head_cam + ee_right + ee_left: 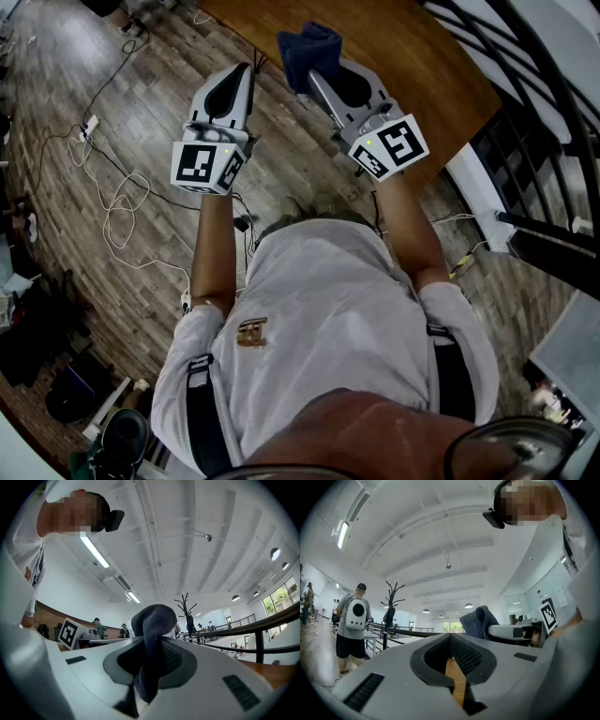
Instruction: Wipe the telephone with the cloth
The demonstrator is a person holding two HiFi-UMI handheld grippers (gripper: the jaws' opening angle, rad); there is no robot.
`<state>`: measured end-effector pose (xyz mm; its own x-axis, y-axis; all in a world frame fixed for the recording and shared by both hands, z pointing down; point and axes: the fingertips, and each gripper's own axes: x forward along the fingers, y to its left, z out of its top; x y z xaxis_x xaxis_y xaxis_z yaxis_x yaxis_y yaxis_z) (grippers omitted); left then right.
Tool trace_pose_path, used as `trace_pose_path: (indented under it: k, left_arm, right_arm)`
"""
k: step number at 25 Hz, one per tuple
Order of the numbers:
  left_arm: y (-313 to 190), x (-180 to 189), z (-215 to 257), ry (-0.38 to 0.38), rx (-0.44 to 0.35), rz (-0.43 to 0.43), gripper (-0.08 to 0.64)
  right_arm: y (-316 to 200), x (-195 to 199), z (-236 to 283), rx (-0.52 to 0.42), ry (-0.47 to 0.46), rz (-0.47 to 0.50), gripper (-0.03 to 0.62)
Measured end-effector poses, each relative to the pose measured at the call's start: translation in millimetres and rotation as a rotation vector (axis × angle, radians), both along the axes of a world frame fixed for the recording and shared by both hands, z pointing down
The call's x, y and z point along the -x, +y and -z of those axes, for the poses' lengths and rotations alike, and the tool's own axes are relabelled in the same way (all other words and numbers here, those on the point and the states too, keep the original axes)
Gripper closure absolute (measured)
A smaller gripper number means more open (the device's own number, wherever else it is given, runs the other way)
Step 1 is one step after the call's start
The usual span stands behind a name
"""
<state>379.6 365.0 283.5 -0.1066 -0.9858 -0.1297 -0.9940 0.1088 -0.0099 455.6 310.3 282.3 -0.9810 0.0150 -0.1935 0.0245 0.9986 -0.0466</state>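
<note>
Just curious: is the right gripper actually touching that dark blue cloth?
Touching. The right gripper view shows the right gripper clamped shut on the cloth.

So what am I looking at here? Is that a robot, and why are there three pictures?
There is no robot here: a person holds a tool in each hand. The top-down picture comes from a camera on the person's head. The other two come from cameras riding on the tools, each looking along its own jaws. The left hand-held gripper is shut and empty. The right hand-held gripper is clamped on a dark blue cloth. Both are held up near a wooden table. The black-and-white marker cubes are parts of the tools. No telephone shows in any picture.
</note>
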Motion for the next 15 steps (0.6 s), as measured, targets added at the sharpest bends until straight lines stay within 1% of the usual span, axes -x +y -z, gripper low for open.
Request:
trace_pose_path:
  k: [4,9,15]
  left_arm:
    - [7.0,8.5,-3.8,0.001,0.002,0.001,0.540]
    - [10.3,18.7,-3.1,0.000,0.001,0.000,0.540]
    - [19.3,49.1,-7.5,-0.003,0.002,-0.004,0.540]
  right_arm:
    - [6.4,8.3,-2.1,0.005,-0.001,0.003,0.514]
    - [6.0,16.2,0.4,0.036,-0.023,0.003,0.514]
    - [13.2,46.1,-5.6,0.027,-0.007,-0.007,0.514]
